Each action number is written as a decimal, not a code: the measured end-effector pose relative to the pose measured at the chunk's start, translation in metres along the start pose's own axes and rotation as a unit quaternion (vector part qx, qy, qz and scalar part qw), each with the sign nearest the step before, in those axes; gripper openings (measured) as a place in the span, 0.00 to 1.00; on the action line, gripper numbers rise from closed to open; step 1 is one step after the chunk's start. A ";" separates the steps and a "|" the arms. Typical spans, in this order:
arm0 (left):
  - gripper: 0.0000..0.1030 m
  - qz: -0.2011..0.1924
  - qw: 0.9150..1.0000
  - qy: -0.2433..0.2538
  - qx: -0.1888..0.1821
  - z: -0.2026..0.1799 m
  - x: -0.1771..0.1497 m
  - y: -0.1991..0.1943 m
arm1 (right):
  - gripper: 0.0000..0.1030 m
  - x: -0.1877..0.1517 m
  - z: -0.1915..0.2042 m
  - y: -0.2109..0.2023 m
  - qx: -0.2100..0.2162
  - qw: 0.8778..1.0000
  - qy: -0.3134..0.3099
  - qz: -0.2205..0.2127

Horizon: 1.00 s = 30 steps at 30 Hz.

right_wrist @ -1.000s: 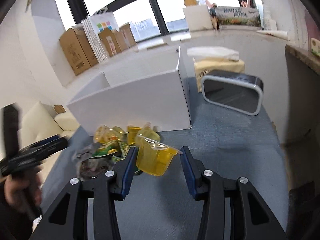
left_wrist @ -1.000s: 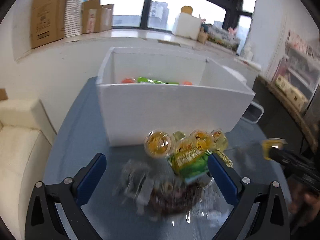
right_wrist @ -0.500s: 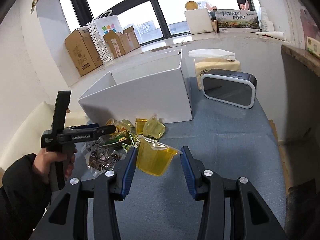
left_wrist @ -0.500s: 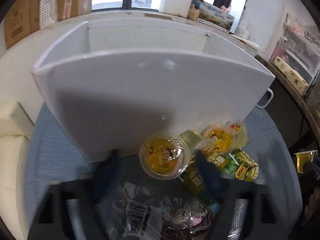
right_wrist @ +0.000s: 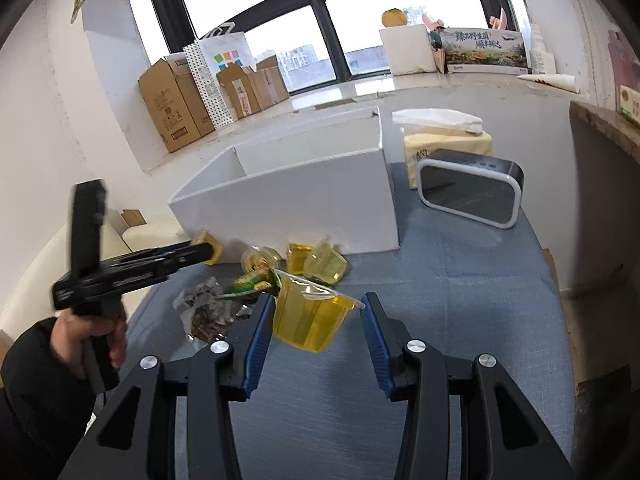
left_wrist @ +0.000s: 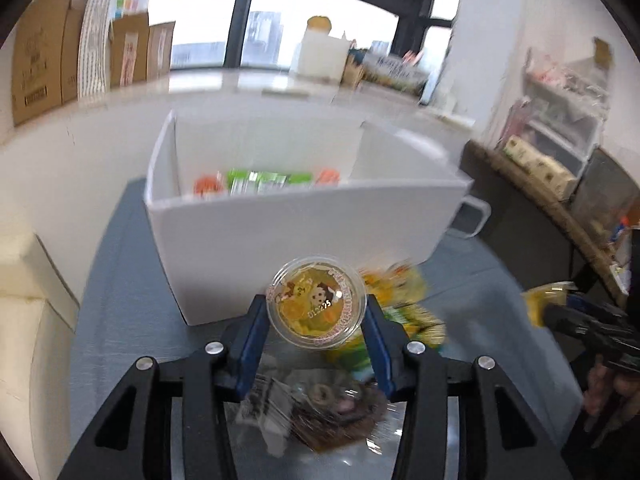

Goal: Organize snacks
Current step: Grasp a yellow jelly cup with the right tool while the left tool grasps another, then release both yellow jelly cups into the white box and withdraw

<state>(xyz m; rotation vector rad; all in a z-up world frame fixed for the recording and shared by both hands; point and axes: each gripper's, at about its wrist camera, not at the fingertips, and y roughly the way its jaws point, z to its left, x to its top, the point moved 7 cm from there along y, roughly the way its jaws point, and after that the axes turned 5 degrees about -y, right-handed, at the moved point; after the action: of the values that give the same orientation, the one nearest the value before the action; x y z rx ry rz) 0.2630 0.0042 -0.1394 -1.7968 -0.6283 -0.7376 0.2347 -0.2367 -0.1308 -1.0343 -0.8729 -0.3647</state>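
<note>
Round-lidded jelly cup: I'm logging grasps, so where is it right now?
In the left wrist view the round-lidded jelly cup sits clamped in the left gripper, just in front of the white box and above the snack pile.

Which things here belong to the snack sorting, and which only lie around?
Belong: jelly cup in left gripper; yellow jelly cup in right gripper; white box; loose snacks.

Lying about: speaker, tissue pack, cardboard boxes.
</note>
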 end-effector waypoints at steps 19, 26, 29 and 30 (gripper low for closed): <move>0.50 -0.065 0.998 0.007 0.025 0.025 0.124 -0.005 | 0.47 0.155 0.012 0.070 -0.008 0.998 -0.054 -0.044; 1.00 -0.057 0.997 0.017 0.041 0.036 0.117 0.011 | 1.00 0.153 -0.010 0.087 -0.033 0.998 -0.035 -0.033; 1.00 -0.057 0.998 0.011 0.040 0.040 0.111 0.009 | 1.00 0.147 -0.016 0.075 -0.031 0.998 -0.031 -0.042; 1.00 -0.057 0.997 0.011 0.042 0.041 0.109 0.007 | 1.00 0.142 -0.017 0.070 -0.030 0.998 -0.029 -0.041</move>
<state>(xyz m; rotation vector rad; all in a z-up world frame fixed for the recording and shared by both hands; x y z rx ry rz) 0.3494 0.0481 -0.0744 -1.6854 -0.7410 -0.7955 0.3753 -0.1991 -0.0664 -1.0713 -0.9643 -0.4339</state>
